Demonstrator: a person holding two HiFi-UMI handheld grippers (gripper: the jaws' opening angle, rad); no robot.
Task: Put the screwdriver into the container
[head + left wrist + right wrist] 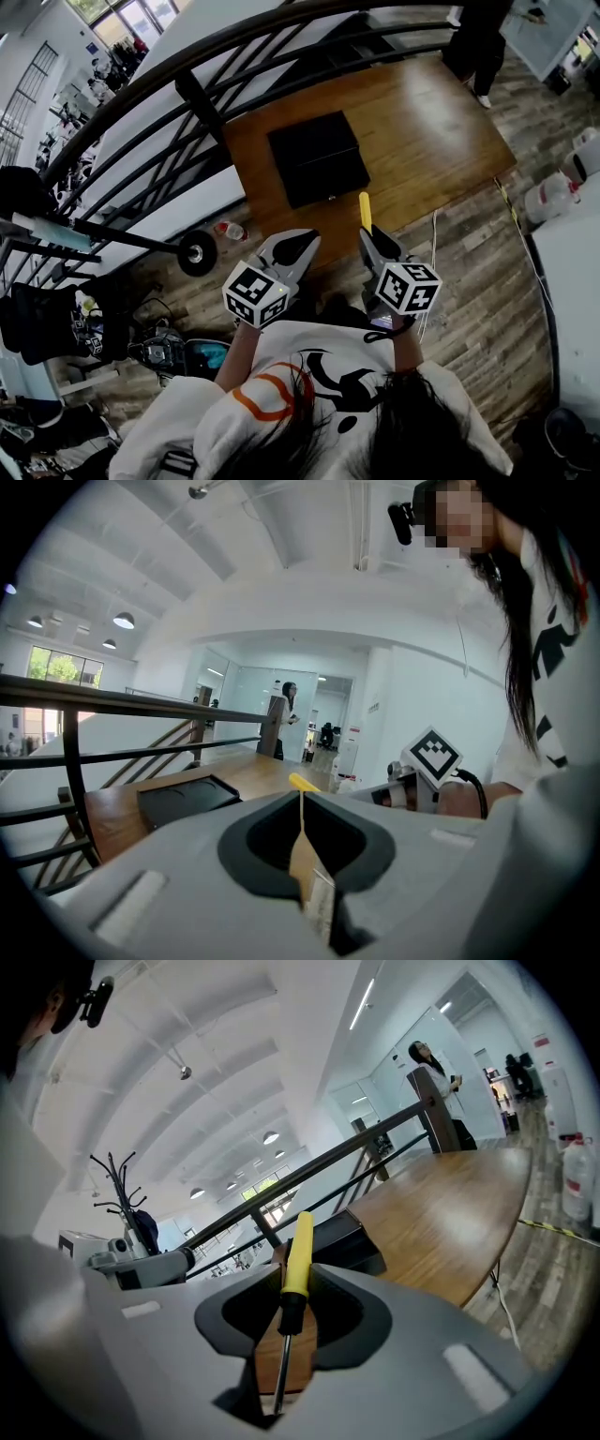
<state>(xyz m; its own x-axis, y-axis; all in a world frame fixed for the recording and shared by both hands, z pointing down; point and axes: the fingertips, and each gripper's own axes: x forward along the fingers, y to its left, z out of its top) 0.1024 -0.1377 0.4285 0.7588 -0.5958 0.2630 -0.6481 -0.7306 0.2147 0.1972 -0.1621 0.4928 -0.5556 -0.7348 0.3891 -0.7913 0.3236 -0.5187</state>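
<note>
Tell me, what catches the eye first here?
The yellow-handled screwdriver stands out most, clamped in the right hand-held gripper with its handle pointing forward. Just ahead, a black container sits on a wooden table. The left hand-held gripper is shut and empty.

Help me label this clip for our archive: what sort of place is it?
Probably a large open office or workshop hall, indoors. A black railing runs beside a wooden table on plank flooring, round lamps hang from a high white ceiling, and big water jugs stand on the floor.
</note>
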